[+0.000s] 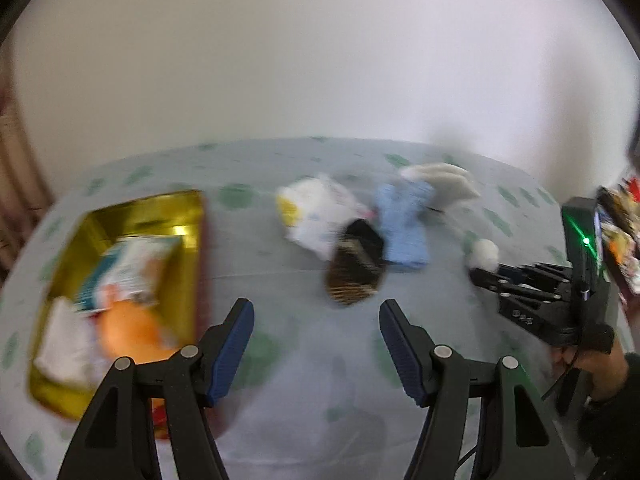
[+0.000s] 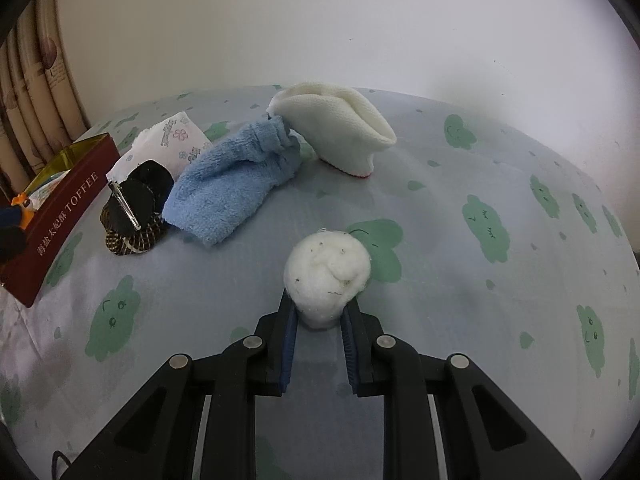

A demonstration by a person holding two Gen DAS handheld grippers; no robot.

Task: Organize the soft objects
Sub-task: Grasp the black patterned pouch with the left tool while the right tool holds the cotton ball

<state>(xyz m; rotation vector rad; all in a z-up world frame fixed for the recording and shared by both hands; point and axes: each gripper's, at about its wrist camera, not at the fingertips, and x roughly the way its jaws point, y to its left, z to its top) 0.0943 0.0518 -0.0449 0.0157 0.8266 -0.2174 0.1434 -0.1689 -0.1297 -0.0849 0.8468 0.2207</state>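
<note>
White cotton ball (image 2: 326, 276) sits pinched in the right gripper (image 2: 320, 312); lift gently toward the tin (image 1: 120, 216). Left gripper (image 1: 316, 320) jaws spread, empty.

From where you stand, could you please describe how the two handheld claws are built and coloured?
Both the left claw and right claw have black angular plastic linkages with silver pivot pins and ribbed blue finger pads. The right unit shows a green light, a dark sleeve and a thin black cable.

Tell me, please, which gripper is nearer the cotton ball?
Right. The right gripper is closed on the cotton ball; the left gripper hangs open well off to its left, near the tin.
</note>
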